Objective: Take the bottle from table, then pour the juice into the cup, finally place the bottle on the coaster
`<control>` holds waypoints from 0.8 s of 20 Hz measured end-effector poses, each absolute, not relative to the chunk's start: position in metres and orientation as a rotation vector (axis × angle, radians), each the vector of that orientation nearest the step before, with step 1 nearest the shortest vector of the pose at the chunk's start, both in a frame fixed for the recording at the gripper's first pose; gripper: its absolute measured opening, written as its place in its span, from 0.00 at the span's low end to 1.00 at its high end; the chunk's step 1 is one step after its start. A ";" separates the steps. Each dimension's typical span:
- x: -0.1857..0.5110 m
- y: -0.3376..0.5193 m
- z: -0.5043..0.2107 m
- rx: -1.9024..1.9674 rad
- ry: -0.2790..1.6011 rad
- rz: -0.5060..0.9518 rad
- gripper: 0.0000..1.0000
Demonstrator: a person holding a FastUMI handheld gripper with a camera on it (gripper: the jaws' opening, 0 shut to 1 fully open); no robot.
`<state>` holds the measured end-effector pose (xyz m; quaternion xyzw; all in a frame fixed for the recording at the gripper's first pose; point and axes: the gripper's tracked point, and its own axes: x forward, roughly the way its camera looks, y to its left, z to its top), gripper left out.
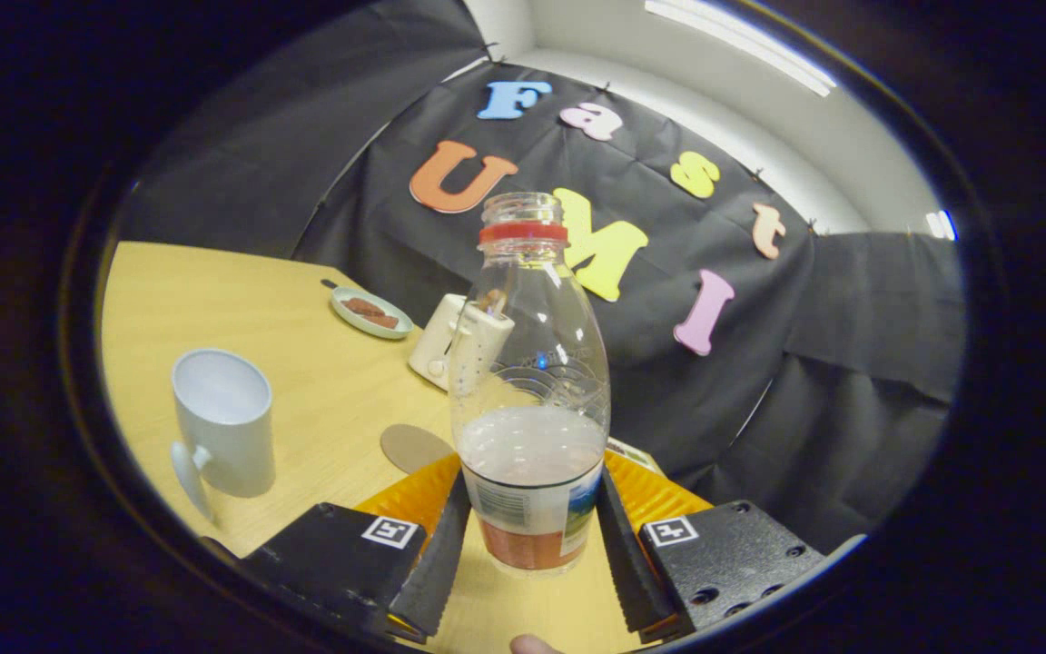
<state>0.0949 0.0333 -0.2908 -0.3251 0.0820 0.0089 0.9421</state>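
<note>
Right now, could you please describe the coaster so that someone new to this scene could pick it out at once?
Start at the wooden table and find the clear bottle held between the claw fingers. Just beside the bottle, between it and the white mug, lies the coaster. It is a flat, thin brown disc, unlike the upright mug, the white toaster and the plate farther back.

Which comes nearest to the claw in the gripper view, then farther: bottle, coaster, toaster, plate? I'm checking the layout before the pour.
1. Bottle: between the claw's fingers, pressed from both sides.
2. Coaster: on the table just beyond the fingers, toward the cup's side.
3. Toaster: behind the bottle.
4. Plate: farthest, past the toaster.
</note>
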 end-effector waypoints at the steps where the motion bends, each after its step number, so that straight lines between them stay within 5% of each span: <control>1: 0.096 0.035 -0.291 -0.716 0.159 0.023 0.76; 16: 0.097 0.051 -0.307 -1.409 0.038 0.070 0.76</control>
